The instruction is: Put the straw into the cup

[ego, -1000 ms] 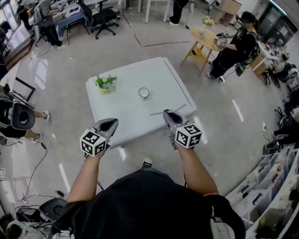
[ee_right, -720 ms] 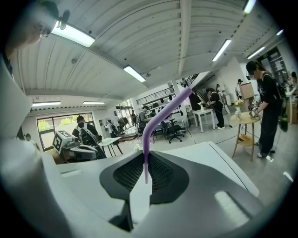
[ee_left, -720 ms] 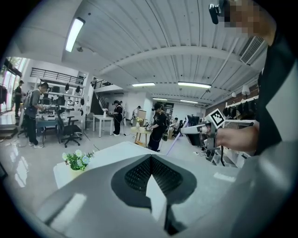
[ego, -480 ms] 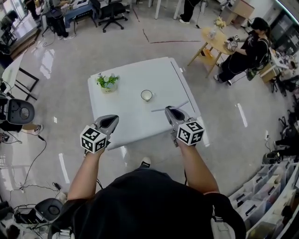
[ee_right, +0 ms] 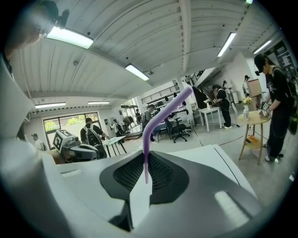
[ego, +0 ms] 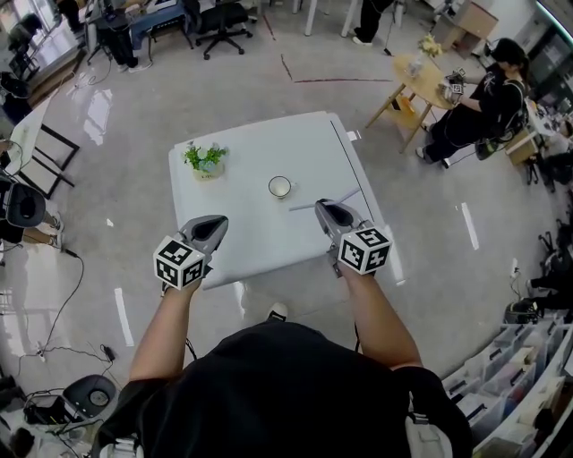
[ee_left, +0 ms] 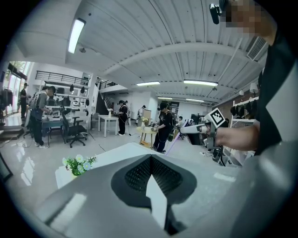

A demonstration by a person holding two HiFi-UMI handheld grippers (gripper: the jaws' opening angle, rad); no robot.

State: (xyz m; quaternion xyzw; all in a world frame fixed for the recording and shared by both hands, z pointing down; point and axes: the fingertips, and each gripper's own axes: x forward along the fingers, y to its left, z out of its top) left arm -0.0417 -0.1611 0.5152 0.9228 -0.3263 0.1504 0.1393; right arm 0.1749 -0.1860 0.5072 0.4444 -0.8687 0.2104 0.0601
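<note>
Clamping purple straw [ee_right: 145, 153] in right gripper [ego: 325, 208] jaws at worktop's [ego: 260, 148] near-right corner; holding left gripper [ego: 215, 223] jaws together, empty; noting cup [ego: 279, 186] mid-worktop.

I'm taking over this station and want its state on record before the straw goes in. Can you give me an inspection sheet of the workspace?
Surface: white table, with two items standing on it.
Job's things: cup upright near the table's middle, no straw in it; purple straw held in the right claw, apart from the cup.
Clutter: small potted plant toward the table's far left corner.
Claws: right claw shut on the straw; left claw shut, nothing in it; both over the table's near edge.
Cables: loose cable on the floor left of the table.
Surroundings: open workroom; a person beside a round wooden table; an office chair beyond.
</note>
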